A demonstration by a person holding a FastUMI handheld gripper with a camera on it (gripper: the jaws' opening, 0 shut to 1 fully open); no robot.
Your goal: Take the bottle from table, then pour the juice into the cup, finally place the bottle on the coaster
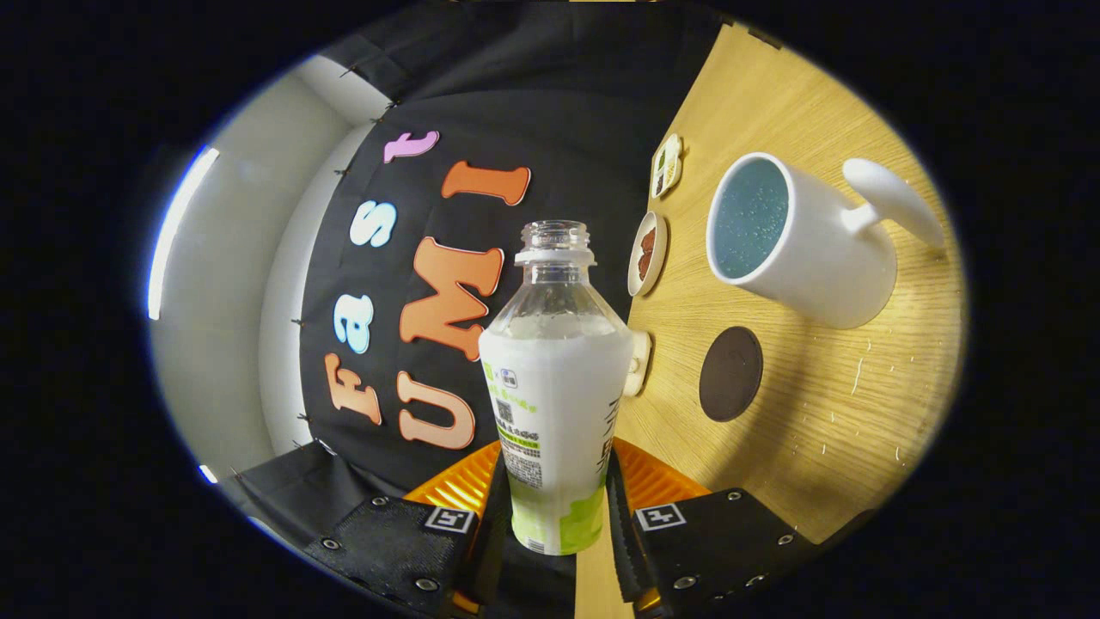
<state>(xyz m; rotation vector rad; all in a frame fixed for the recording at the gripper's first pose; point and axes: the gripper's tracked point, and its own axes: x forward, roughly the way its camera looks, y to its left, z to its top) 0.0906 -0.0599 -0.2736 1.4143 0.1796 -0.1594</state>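
Observation:
My gripper (554,507) is shut on a clear bottle (557,378) with a white and green label, its cap off and its neck pointing away from me. The view is rolled, so the wooden table (825,404) stands on the right like a wall. The white cup (795,241) with a blue inside and a curved handle stands on the table beyond the fingers, to the right of the bottle's neck. The dark round coaster (730,372) lies on the table between the cup and the fingers, close to the bottle's shoulder.
Two small dishes (646,254) with brown pieces and a small tray (667,163) lie at the table's far edge by the black cloth wall. A small white thing (638,363) shows just behind the bottle. A grey wall with a light strip (176,228) is on the left.

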